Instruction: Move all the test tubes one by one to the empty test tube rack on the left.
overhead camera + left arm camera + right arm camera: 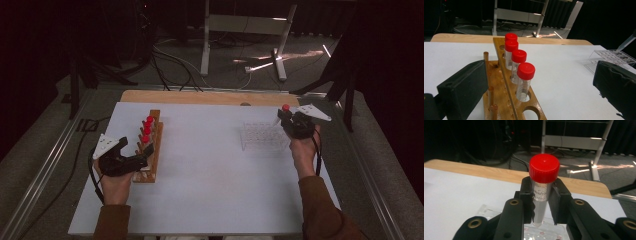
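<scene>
The left tool [142, 152] lies low at the near left of the worktop [210, 200], pointing forward and to the right, its jaws standing wide apart with nothing pressed between them. The left hand [116, 182] grips it from behind, and a brown sleeve [111, 222] covers the forearm. The right tool [285, 120] is held up at the far right, aimed away from the person, its jaws clamped together on what they carry. The right hand [303, 150] holds it from below, with the wrist straight and the sleeved forearm running back to the near edge.
</scene>
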`<state>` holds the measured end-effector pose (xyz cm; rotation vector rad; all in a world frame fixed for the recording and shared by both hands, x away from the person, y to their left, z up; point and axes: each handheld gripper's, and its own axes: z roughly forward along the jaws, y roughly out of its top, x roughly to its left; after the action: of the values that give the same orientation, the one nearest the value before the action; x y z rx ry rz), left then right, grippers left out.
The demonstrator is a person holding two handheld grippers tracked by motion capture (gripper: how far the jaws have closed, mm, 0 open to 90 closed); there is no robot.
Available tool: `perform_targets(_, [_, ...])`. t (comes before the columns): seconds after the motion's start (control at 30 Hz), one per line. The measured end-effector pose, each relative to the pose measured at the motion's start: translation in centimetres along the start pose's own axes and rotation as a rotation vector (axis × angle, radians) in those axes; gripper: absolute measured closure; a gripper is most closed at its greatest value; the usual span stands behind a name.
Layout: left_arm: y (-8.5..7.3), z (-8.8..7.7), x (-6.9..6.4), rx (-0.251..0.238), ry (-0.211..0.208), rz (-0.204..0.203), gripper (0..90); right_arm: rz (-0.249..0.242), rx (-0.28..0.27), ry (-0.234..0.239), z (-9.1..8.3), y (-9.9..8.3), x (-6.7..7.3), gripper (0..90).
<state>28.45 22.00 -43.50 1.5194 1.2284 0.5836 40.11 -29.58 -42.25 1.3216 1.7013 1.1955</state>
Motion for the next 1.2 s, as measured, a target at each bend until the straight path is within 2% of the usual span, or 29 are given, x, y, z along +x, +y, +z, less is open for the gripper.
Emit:
perform_targets(0.17, [0.0,0.1,0.0,0.002,0.0,-0.002,0.6,-0.01,-0.027,0.037,-1.2,0.2,0.6,74.1])
perform_targets(0.3, [-0.1,0.2,-0.1,0.006,-0.001,0.001,0.5,-0.008,-0.032,0.089,-2.0,0.0,1.4,74.0])
perform_targets(0.5, [0.0,0.2,-0.4,0.009,-0.007,0.006,0.5,-0.01,-0.026,0.157,-2.8,-1.3,2.6,74.0])
perform_targets(0.77, [0.1,0.5,-0.7,0.03,-0.008,0.017,0.6,0.021,-0.033,0.236,-3.6,-2.8,3.7,74.0])
perform_targets(0.9, [0.2,0.4,-0.9,0.026,-0.01,0.021,0.6,0.017,-0.043,0.272,-4.1,-3.0,4.5,74.0])
perform_targets(1.2, [0.5,0.2,-1.7,0.021,-0.024,0.04,0.6,-0.028,-0.048,0.341,-4.9,-2.6,6.5,73.9])
